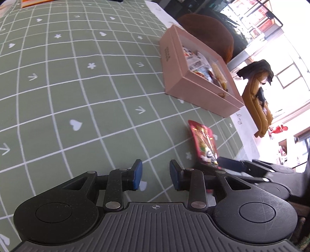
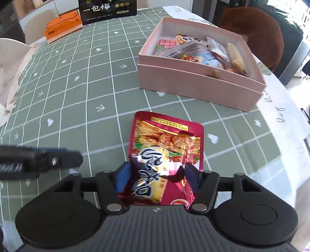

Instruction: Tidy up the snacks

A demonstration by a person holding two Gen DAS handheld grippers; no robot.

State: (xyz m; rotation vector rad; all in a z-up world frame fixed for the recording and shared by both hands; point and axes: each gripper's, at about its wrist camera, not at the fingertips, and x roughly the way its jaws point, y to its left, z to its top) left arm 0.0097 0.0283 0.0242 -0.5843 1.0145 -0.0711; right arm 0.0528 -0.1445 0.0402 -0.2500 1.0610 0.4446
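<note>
A red foil snack packet (image 2: 166, 153) with yellow and white print lies crumpled on the green checked surface (image 2: 81, 93), near end pinched inward. Beyond it stands an open pink box (image 2: 195, 85), lidless, holding assorted wrapped snacks (image 2: 193, 52).

Red snack packet (image 2: 166, 155): lower end hidden behind gripper body. Black box (image 2: 107, 7): cut off by top edge.

A home dining area, round table under a green grid tablecloth (image 2: 100, 81), brown upholstered chair (image 2: 259, 33), pink gift box (image 2: 193, 81) of snacks, bright windows (image 1: 286, 77), clothes draped beyond
</note>
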